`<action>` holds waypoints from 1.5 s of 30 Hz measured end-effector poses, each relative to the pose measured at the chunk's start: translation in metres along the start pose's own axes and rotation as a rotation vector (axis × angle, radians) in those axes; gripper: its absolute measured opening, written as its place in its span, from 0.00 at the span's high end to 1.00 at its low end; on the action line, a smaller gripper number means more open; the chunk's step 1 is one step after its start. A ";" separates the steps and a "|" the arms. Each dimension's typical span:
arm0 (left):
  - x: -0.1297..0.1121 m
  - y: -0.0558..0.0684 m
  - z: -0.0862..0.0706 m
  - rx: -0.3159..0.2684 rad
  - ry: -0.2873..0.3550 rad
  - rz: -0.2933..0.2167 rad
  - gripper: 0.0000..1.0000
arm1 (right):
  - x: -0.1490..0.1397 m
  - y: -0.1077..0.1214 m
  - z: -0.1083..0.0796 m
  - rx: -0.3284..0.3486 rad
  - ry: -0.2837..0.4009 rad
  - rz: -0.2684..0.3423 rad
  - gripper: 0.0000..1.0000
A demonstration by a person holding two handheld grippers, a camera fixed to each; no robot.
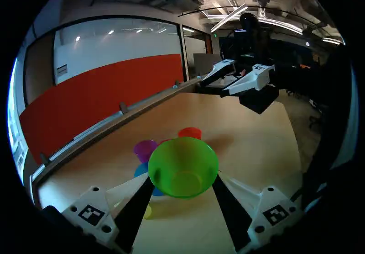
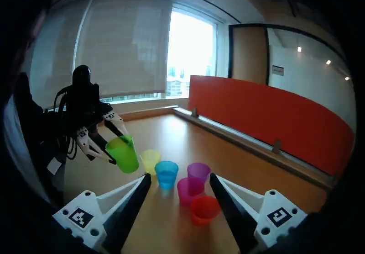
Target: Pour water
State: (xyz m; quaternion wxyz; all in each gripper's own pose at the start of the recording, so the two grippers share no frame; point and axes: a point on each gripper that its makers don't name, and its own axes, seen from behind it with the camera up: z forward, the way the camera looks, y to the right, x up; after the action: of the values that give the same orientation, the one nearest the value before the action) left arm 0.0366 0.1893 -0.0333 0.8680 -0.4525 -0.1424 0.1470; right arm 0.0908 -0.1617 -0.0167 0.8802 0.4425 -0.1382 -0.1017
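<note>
Left gripper [image 1: 182, 181], fingers clamped on the green cup [image 1: 182, 167], seemingly empty, near the blue cup [image 2: 166, 172]. Right gripper [image 2: 179, 177], fingers apart, faces the blue cup.

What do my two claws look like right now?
Both match: the left claw and right claw have white wedge-shaped fingers with black inner faces, each carrying a square black-and-white marker. In the right gripper view, the left one's black body trails black cables.
</note>
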 end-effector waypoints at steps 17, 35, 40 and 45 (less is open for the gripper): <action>0.039 -0.017 -0.020 0.067 0.149 -0.069 0.16 | 0.007 -0.006 0.003 0.007 0.016 0.000 0.00; 0.076 -0.034 -0.044 0.121 0.293 -0.109 0.16 | 0.015 -0.010 0.011 0.024 0.028 -0.001 0.00; 0.083 -0.034 -0.048 0.131 0.318 -0.100 0.16 | 0.016 -0.012 0.017 0.033 0.032 0.000 0.00; 0.087 -0.033 -0.051 0.141 0.338 -0.082 0.16 | 0.016 -0.013 0.022 0.042 0.035 0.002 0.00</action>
State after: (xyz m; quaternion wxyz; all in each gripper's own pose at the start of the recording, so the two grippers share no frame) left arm 0.1401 0.1669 -0.0244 0.9144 -0.4025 -0.0025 0.0429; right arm 0.0975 -0.1908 -0.0121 0.8731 0.4624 -0.1255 -0.0901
